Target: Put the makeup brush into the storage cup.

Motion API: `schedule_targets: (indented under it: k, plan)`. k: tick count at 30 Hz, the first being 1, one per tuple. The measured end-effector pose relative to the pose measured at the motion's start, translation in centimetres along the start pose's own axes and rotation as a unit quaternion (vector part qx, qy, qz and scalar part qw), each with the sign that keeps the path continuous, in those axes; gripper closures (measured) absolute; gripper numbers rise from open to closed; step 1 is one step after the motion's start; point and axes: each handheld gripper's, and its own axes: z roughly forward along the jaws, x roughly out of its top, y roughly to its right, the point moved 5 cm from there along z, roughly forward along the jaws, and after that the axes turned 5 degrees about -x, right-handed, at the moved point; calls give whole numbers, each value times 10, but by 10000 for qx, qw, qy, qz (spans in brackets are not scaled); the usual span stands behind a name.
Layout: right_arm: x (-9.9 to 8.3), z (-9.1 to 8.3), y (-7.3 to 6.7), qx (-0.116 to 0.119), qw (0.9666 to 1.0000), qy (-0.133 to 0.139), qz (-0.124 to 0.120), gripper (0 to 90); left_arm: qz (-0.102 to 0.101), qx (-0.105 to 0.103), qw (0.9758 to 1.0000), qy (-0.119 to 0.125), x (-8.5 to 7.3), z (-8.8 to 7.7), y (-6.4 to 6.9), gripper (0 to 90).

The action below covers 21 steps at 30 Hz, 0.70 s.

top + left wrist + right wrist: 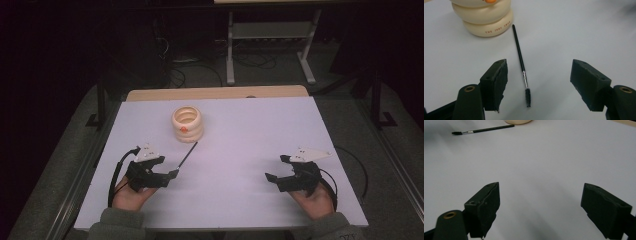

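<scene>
A slim black-handled spoolie brush (522, 62) with a silver ferrule and a short, dark, spiral bristle head lies flat on the pale lilac tabletop (250, 130). Its bristle end lies between the fingers of our left gripper (537, 82), and its handle tip points toward a cream-coloured ribbed holder (187, 123) shaped like stacked rings, with an orange mark on its front. We see the handle tip stopping just short of the holder's base, apart from it.

Our left gripper's fingers stand wide apart on either side of the bristle head, touching neither it nor the ferrule. Our right gripper (540, 205) hovers over bare tabletop with its fingers also spread wide and nothing between them, well apart from the brush.

From the high view, the holder stands toward the far edge and left of centre, where a strip of light wood (215, 93) shows behind the lilac surface. A broad open stretch separates our two grippers. The right gripper sits near the right edge, and the left one near the left edge; both our hands rest close to the near edge.
</scene>
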Motion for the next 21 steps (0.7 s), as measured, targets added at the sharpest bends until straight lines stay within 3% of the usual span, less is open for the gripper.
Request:
schedule_targets:
  k: [4,9,21]
  plan:
    - [0,0,1,-8,10000,6,-5,146,4,9,9999,-122,5,6,-5,314]
    - [1,-1,2,-20,10000,27,-1,146,-123,-5,9998,-158,13,14,-12,328]
    - [2,-1,3,-11,10000,28,3,146,-332,-6,9980,-541,20,37,-26,409]
